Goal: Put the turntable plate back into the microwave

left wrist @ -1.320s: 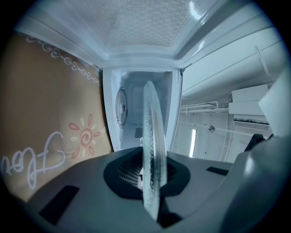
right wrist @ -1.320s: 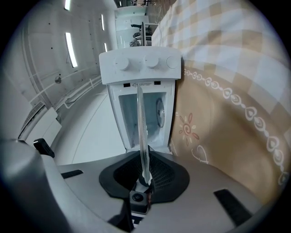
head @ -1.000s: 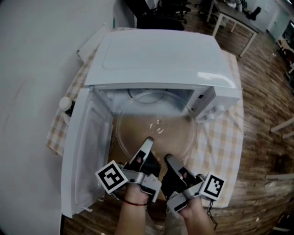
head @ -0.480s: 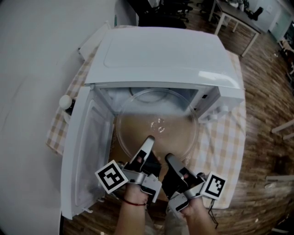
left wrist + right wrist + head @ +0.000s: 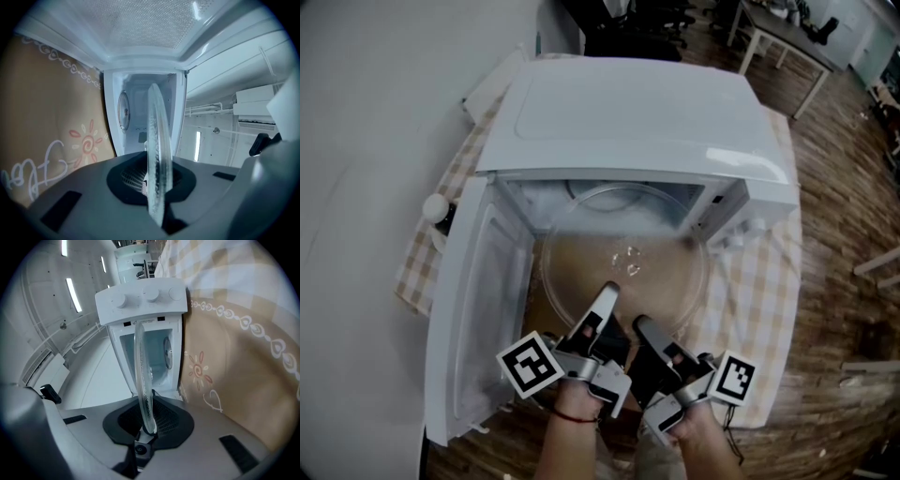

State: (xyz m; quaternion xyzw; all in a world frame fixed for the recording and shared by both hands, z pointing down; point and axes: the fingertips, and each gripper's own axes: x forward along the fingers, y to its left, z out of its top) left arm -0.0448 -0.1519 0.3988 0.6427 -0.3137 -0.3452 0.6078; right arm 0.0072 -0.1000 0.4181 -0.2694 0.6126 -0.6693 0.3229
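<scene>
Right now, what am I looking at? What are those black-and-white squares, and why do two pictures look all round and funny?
A person holds two pinching tools, one in each hand: the left hand-held gripper and the right hand-held gripper. The squares are marker cubes fixed on them. The big picture comes from a camera on the person's head, looking down. The round pictures come from little cameras riding on each gripper, looking along its jaws. Both grippers pinch the near edge of a glass turntable plate, held flat at the open front of a white microwave. Its door hangs open on the left. The microwave sits on a checked cloth.
</scene>
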